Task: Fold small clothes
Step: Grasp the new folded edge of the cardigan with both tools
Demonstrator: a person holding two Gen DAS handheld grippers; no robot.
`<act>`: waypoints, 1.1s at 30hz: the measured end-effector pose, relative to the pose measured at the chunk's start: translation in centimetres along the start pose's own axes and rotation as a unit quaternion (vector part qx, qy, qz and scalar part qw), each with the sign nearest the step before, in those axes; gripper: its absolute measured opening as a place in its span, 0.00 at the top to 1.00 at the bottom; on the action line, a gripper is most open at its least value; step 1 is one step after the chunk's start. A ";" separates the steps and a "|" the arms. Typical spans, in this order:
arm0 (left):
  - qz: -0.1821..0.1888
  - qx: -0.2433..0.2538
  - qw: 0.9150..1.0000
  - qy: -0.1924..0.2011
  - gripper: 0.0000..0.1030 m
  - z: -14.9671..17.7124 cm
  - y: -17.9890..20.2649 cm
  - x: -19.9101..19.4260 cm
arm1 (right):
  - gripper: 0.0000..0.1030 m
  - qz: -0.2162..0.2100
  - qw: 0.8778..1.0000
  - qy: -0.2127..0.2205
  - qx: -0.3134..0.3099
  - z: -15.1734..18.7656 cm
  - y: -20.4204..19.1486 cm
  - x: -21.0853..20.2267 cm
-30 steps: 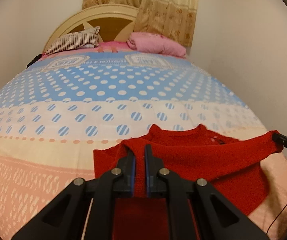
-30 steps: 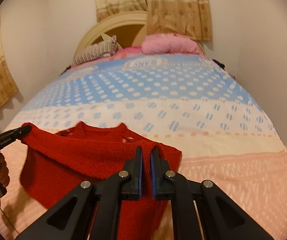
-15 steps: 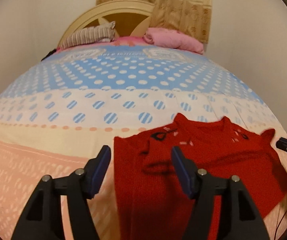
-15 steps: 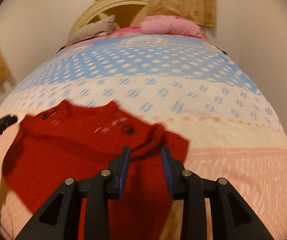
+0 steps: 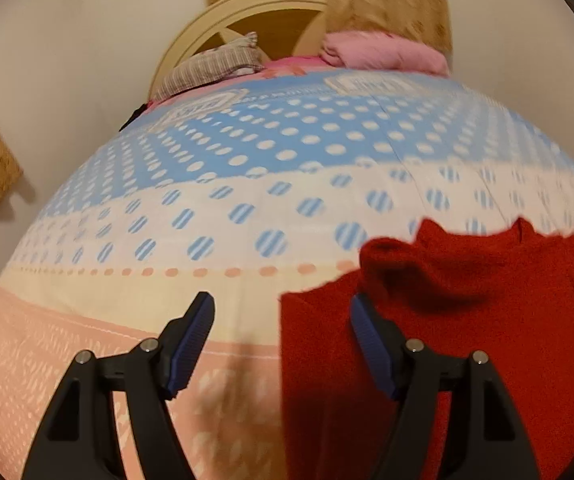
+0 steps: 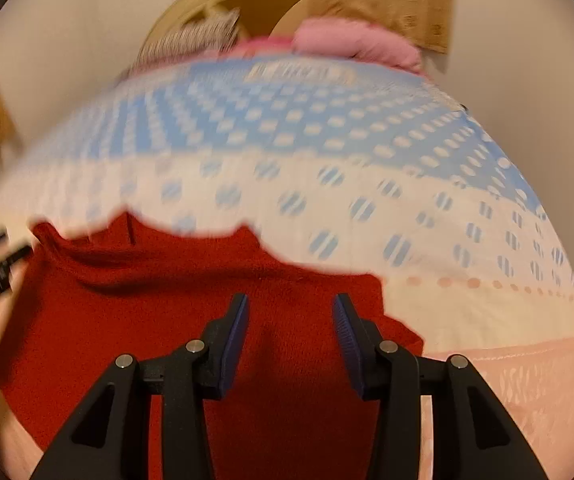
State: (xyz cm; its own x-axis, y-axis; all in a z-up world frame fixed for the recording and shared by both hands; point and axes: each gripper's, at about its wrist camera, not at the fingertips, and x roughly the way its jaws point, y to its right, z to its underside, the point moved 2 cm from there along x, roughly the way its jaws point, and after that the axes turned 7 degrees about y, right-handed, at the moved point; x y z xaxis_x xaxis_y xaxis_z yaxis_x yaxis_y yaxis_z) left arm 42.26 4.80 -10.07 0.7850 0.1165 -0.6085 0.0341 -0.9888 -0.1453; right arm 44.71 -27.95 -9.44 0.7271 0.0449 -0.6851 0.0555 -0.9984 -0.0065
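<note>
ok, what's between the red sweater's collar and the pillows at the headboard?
Only bare polka-dot bedsheet: nothing lies between the red sweater collar and the striped pillow or pink pillow. Clearest in the left wrist view; the right is blurred.

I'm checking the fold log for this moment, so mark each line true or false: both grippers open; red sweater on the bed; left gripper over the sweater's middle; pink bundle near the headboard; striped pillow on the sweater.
1. Both the left gripper and the right gripper are open. True.
2. The red sweater lies on the bed. True.
3. The left gripper is over the sweater's middle. False: it straddles the sweater's left edge.
4. A pink bundle sits near the headboard. True.
5. The striped pillow lies on the sweater. False: it is at the headboard, far from it.
</note>
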 end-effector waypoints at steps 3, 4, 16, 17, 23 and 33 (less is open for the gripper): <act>-0.001 0.007 1.000 0.005 0.25 0.8 -0.6 -0.9 | 0.56 0.000 1.000 0.005 -0.007 0.9 0.6 -0.9; 0.008 -0.001 1.000 0.005 0.25 1.4 -0.9 -1.3 | 0.56 0.001 1.000 0.007 -0.010 1.5 0.8 -1.4; 0.074 -0.026 0.997 -0.016 0.25 7.7 -0.2 -5.0 | 0.56 -0.058 0.998 0.011 -0.003 8.9 0.6 -7.5; 0.083 -0.033 0.996 -0.016 0.25 7.9 -0.3 -5.4 | 0.56 -0.050 0.999 0.009 -0.005 9.3 0.8 -7.7; 0.136 -0.061 0.989 -0.022 0.36 9.4 -0.5 -6.4 | 0.56 -0.029 0.999 0.002 0.030 11.8 3.4 -8.5; 0.171 -0.081 0.981 -0.036 0.63 10.3 -0.1 -6.2 | 0.57 -0.036 0.998 -0.017 0.049 13.1 3.6 -8.1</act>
State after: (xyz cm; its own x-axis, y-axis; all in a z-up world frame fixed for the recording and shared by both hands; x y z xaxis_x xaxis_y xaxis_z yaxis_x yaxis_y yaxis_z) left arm 31.07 5.16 -14.31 0.7225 -0.2249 -0.6538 -0.1222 -0.9723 0.1994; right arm 30.05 -32.35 -13.46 0.6993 0.1172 -0.7052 0.0381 -0.9912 -0.1270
